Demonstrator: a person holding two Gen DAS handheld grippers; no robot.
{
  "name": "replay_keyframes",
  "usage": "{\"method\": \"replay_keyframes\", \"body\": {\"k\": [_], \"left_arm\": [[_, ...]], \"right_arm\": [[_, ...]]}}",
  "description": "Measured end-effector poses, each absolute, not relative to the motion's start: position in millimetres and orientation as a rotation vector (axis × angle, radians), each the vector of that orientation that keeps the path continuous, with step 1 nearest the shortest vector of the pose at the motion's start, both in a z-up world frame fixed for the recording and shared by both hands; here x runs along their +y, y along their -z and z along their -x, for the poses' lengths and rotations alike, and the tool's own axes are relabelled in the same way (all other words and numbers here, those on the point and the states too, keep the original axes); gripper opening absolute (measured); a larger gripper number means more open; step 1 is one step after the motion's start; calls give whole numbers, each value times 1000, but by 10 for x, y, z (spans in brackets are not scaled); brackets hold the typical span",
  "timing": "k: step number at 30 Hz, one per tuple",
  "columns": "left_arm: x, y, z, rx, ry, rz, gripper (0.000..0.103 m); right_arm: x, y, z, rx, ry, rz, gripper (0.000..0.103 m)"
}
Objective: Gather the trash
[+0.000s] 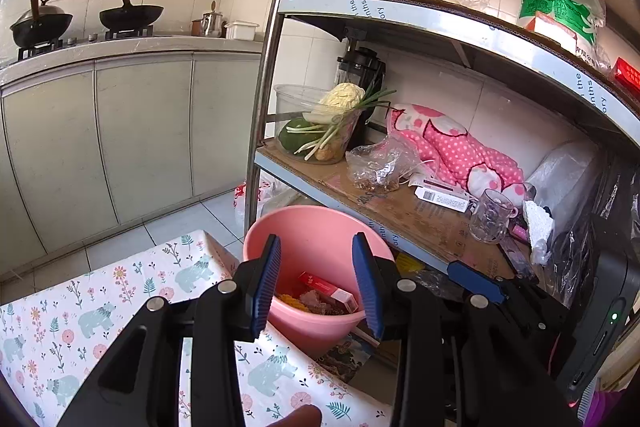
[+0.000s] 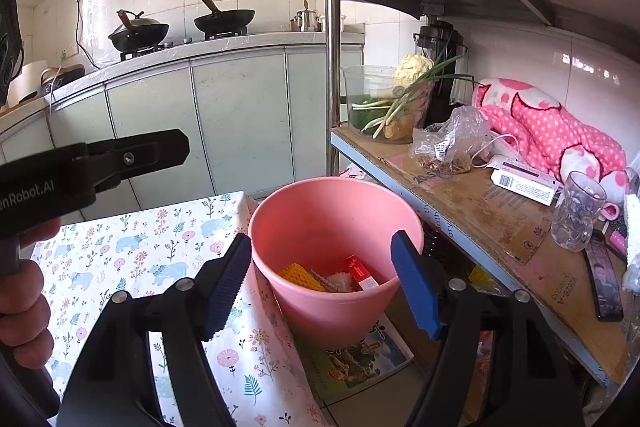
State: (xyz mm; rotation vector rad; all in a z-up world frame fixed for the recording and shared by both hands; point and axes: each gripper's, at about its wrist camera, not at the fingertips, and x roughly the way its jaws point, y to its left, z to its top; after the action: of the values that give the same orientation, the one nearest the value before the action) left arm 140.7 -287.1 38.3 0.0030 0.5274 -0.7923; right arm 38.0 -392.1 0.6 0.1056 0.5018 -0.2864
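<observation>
Both tongs stand open with nothing between their blue pads: the left gripper (image 1: 316, 283) and the right gripper (image 2: 320, 283) each hover just above the near rim of the pink bucket (image 2: 336, 199), which sits on the floor against the corner of the floral-cloth table (image 2: 140, 255), below the shelf (image 2: 480, 203). Collected trash lies at the bucket's bottom: one red box (image 2: 362, 273), one yellow mesh piece (image 2: 298, 275) and some crumpled scraps I cannot count. The drop looks done, so I judge the step in hand to be clearing away for more; lift straight off the rim, jaws kept wide, so neither finger tips the bucket. On the shelf I count one clear bag (image 2: 452, 143), one glass mug (image 2: 576, 211), one barcoded box (image 2: 524, 185).
</observation>
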Motion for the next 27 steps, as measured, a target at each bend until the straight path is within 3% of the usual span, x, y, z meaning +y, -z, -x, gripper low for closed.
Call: {"method": "replay_keyframes", "body": {"k": [27], "left_arm": [[-2701,-338,-1372,502,746,0,36]], "right_arm": [[-3798,-1,-418,532,295,-82,74]]}}
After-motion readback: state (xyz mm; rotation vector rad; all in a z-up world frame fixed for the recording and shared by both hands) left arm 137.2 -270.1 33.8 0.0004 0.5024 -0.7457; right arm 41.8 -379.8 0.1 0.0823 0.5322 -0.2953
